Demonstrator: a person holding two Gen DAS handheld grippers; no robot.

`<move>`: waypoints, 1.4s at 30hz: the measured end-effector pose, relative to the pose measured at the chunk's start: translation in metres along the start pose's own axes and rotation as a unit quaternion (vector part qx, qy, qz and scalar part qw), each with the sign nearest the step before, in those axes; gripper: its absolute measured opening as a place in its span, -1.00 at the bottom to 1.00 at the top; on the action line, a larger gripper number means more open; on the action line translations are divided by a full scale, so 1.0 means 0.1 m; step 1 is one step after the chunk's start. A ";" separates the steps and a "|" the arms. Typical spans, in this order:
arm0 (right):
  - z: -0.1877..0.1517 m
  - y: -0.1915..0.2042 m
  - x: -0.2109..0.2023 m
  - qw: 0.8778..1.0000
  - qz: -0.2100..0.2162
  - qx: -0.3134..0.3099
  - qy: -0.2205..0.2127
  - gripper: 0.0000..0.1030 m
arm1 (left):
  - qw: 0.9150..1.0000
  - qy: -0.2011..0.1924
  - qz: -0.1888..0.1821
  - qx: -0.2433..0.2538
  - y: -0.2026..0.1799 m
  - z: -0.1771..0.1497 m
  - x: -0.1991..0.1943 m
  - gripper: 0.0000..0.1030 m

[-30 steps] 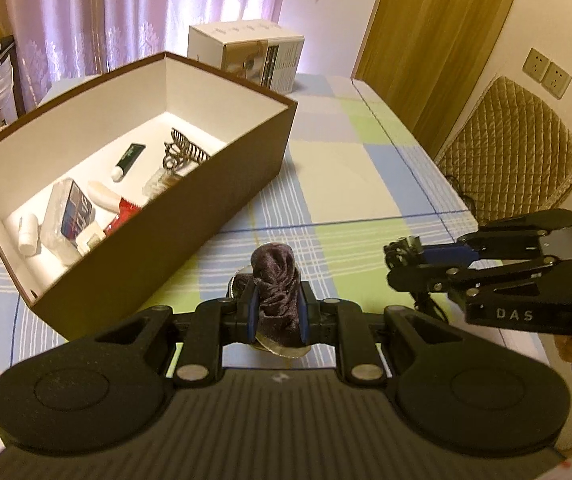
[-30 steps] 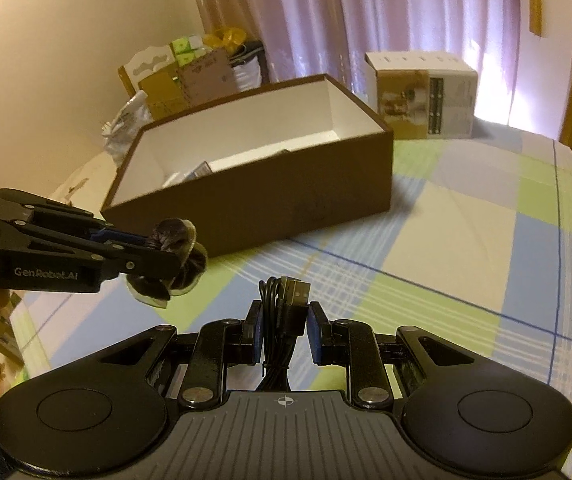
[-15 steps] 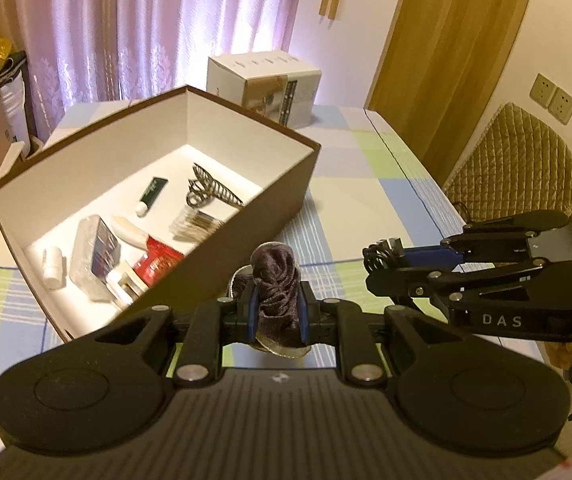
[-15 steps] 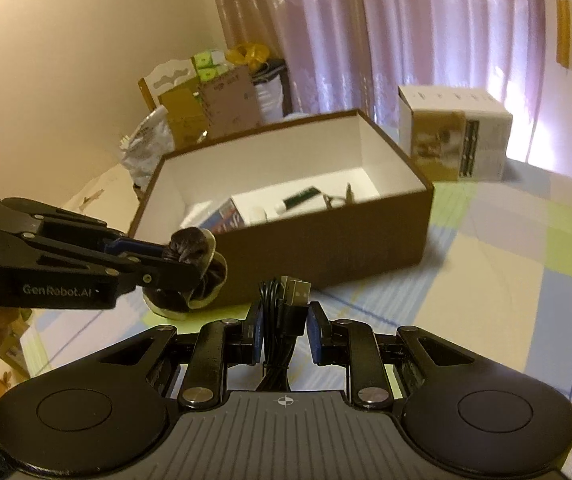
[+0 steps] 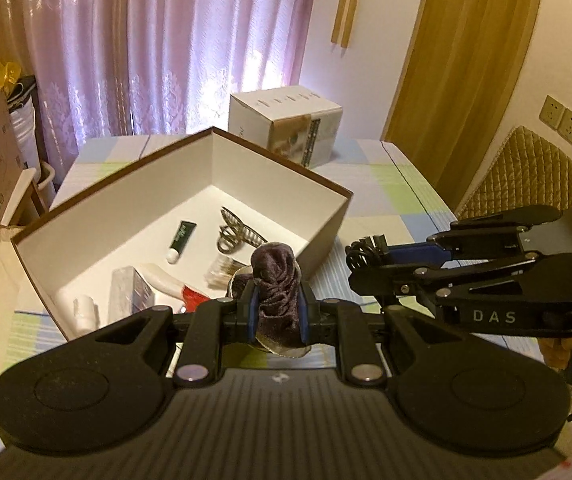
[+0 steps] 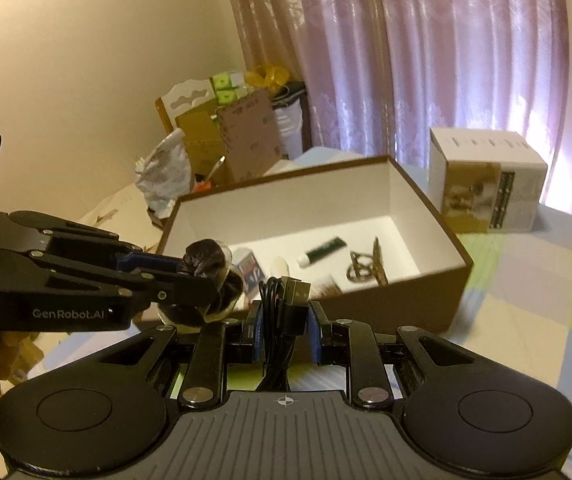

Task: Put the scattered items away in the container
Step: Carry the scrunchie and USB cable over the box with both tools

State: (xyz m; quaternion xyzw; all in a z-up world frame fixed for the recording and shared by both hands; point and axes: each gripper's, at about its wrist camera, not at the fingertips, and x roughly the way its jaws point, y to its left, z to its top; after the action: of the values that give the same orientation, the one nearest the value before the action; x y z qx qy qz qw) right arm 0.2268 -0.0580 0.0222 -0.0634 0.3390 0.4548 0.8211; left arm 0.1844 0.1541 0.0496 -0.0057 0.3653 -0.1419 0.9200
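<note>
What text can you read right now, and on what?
"DAS": side of the right gripper, seen from the left wrist.
"GenRobot.AI": side of the left gripper, seen from the right wrist.
White carton: printed panel too blurred to read.
Green tube in the brown box: print too small.
Cardboard sheet behind the table: marks unreadable.

Dark velvet scrunchie [image 5: 276, 288] pinched upright near brown box [image 5: 327, 236]; coiled black USB cable [image 6: 286, 300] likewise held.

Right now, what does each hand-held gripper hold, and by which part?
Left hand-held gripper: dark scrunchie, by its middle. Right hand-held gripper: black USB cable, around its coiled bundle.
</note>
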 end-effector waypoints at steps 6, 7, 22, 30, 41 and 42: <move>0.21 0.00 0.19 1.000 0.003 -0.002 -0.005 -0.62 | 1.000 -0.007 0.000 0.006 0.15 0.11 0.04 -0.70; 0.25 0.00 0.23 1.000 0.004 -0.003 -0.006 -0.62 | 1.000 -0.008 0.001 0.006 0.18 0.13 0.05 -0.70; 0.81 -0.15 0.80 0.999 -0.015 -0.020 -0.024 -0.62 | 1.000 -0.014 0.005 0.012 0.69 0.57 0.43 -0.70; 0.81 -0.39 1.06 0.999 -0.039 -0.022 -0.007 -0.62 | 1.000 -0.003 -0.001 0.012 0.80 0.66 0.71 -0.70; 0.69 -0.81 1.43 0.995 -0.071 -0.036 0.055 -0.62 | 0.999 0.032 -0.010 -0.017 0.93 0.70 1.16 -0.70; 0.67 -0.85 1.46 0.995 -0.072 -0.037 0.062 -0.62 | 0.999 0.035 -0.011 -0.020 0.94 0.70 1.20 -0.70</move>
State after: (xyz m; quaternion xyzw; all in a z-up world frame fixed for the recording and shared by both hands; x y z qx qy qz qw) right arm 0.3791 0.0235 -0.0333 -0.1465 0.3668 0.4018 0.8262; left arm 0.3386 0.2057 0.0093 -0.0232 0.3996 -0.1449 0.9049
